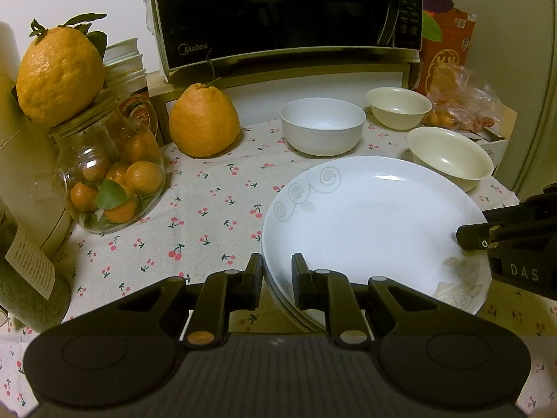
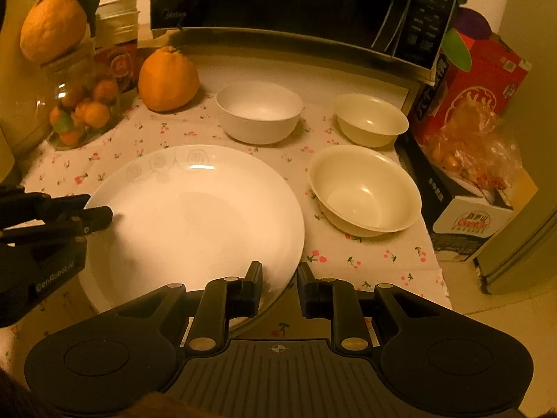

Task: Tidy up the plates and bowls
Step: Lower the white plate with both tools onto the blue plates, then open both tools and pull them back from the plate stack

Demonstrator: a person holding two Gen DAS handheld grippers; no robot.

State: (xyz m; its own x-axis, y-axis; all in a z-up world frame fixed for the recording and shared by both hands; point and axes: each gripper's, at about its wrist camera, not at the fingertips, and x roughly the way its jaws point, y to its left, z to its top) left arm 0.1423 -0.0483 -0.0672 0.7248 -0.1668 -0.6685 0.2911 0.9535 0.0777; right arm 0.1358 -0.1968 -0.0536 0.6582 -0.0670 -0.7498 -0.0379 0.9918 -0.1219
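A large white plate (image 1: 369,216) (image 2: 195,216) with grey swirls lies on the cherry-print cloth. My left gripper (image 1: 276,275) is shut on its left rim and shows in the right wrist view as the left gripper (image 2: 99,219). My right gripper (image 2: 280,284) is shut on the rim opposite, and the left wrist view shows this right gripper (image 1: 466,238) at the plate's right side. A greyer rim shows under the plate's near edge. Behind stand a white bowl (image 1: 322,127) (image 2: 259,111) and two cream bowls, one far (image 1: 398,106) (image 2: 370,118) and one near (image 1: 450,155) (image 2: 363,188).
A black microwave (image 1: 278,10) stands at the back. A big orange citrus (image 1: 203,122) sits left of the white bowl, with a glass jar of mandarins (image 1: 111,181) further left. A red box (image 2: 480,80) and a plastic bag (image 2: 473,149) crowd the right; the table edge (image 2: 442,296) is close there.
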